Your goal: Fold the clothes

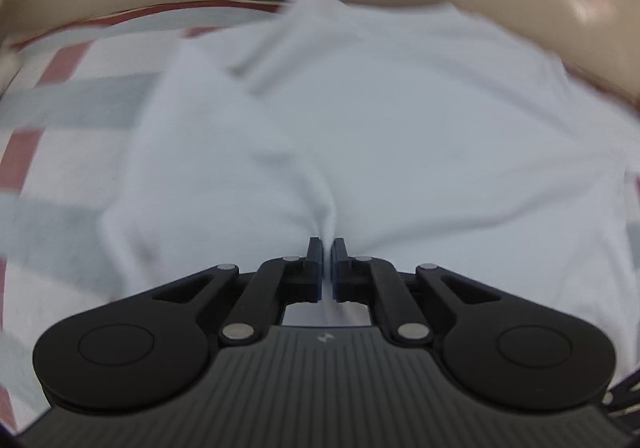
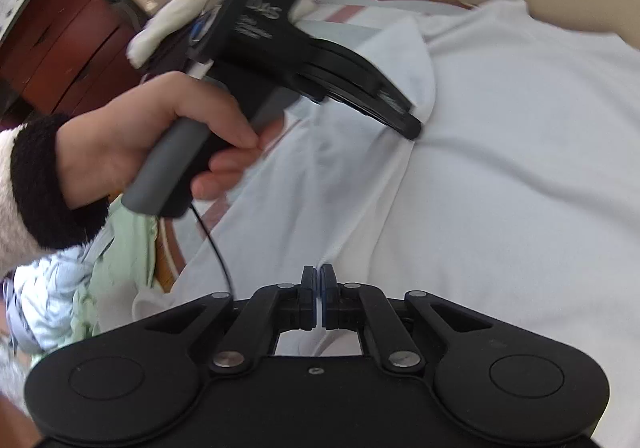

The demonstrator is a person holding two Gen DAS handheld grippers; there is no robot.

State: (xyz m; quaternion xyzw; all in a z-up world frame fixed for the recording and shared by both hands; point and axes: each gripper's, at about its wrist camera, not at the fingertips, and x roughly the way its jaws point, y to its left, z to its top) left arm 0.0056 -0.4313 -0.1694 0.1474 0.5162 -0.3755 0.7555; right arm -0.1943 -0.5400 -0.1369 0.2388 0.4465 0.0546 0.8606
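Left wrist view: the left gripper (image 1: 327, 248) pinches a ridge of the white garment (image 1: 400, 120), spread toward the checked bedsheet's (image 1: 80, 96) far edge. Right wrist view: the right gripper (image 2: 319, 275) clamps the same garment's fold; uneven pulls could slip thin cloth free, skewing the crease.
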